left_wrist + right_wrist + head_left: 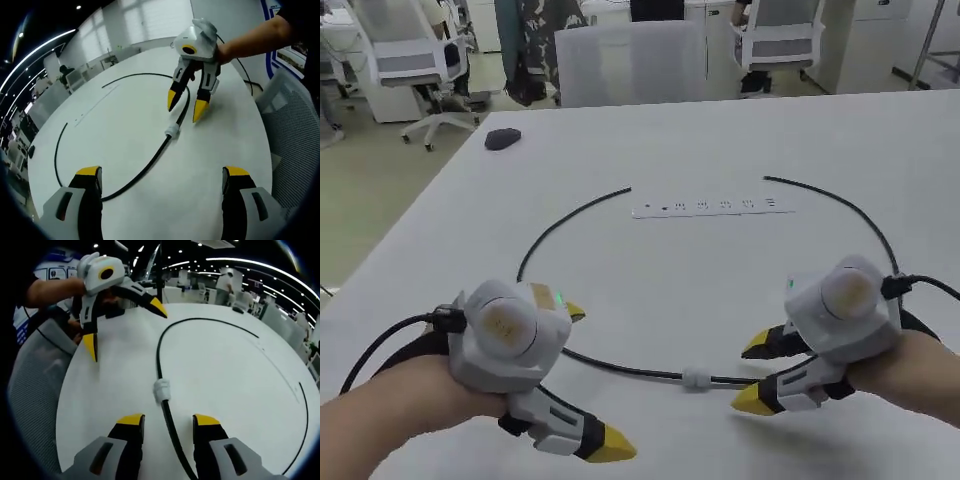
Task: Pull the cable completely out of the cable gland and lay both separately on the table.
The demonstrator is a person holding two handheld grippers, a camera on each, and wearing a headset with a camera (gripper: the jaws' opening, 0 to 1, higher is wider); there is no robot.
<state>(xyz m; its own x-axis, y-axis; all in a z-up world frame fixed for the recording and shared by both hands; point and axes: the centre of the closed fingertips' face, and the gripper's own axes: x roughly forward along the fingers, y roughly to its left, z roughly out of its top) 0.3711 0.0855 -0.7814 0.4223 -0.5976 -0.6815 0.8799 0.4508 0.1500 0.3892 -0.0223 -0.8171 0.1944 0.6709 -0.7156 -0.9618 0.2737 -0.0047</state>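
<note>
In the head view the black cable (620,367) curves across the white table (650,290). The white cable gland (695,378) is threaded on it and lies on the tabletop between my two tools.

In the left gripper view, the left gripper (162,172) is spread wide and empty, with the cable running in close beside one jaw.

In the right gripper view, the right gripper (168,420) is partly open. Its jaws straddle the cable just short of the gland — nothing is clamped.
</note>
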